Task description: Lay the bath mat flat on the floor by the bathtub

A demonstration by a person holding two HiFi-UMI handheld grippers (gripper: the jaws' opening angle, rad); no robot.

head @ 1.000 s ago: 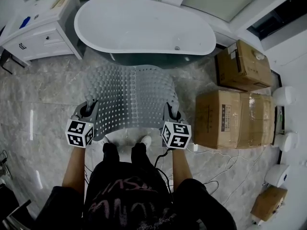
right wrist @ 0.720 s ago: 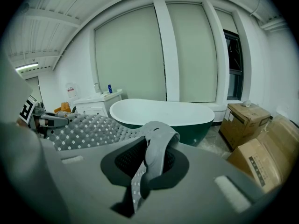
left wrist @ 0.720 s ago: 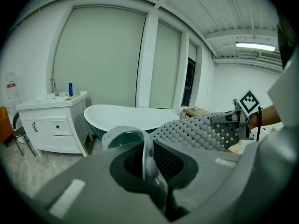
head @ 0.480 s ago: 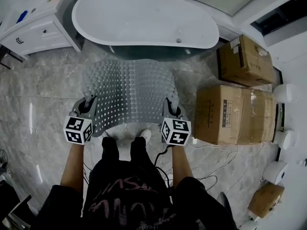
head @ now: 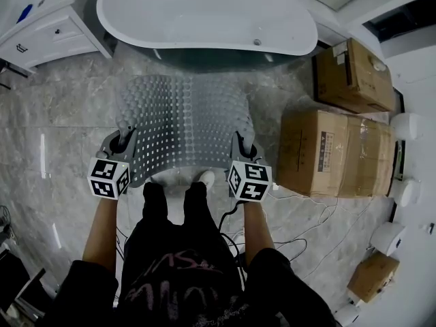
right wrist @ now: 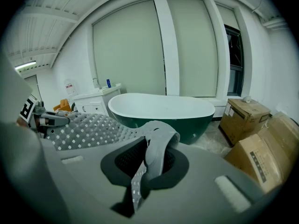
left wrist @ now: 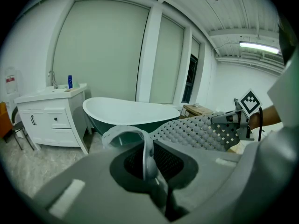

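Observation:
A grey perforated bath mat point(head: 182, 125) hangs stretched in the air between my two grippers, its far edge drooping toward the floor in front of the bathtub point(head: 204, 16). My left gripper point(head: 125, 144) is shut on the mat's near left corner, and that corner point(left wrist: 140, 146) folds up between its jaws. My right gripper point(head: 244, 146) is shut on the near right corner point(right wrist: 156, 148). The white tub with a dark green outside point(left wrist: 128, 113) point(right wrist: 163, 111) stands just beyond the mat. The person's feet point(head: 204, 179) show under the mat's near edge.
A white vanity cabinet point(head: 41, 26) stands left of the tub. Stacked cardboard boxes point(head: 334, 152) point(right wrist: 261, 139) line the right side, with white round items point(head: 407, 125) past them. Cables point(head: 306, 223) trail on the marble floor near the boxes.
The view has shifted toward the tub, and the mat and both grippers sit slightly lower and closer to it. Both grips hold as before.

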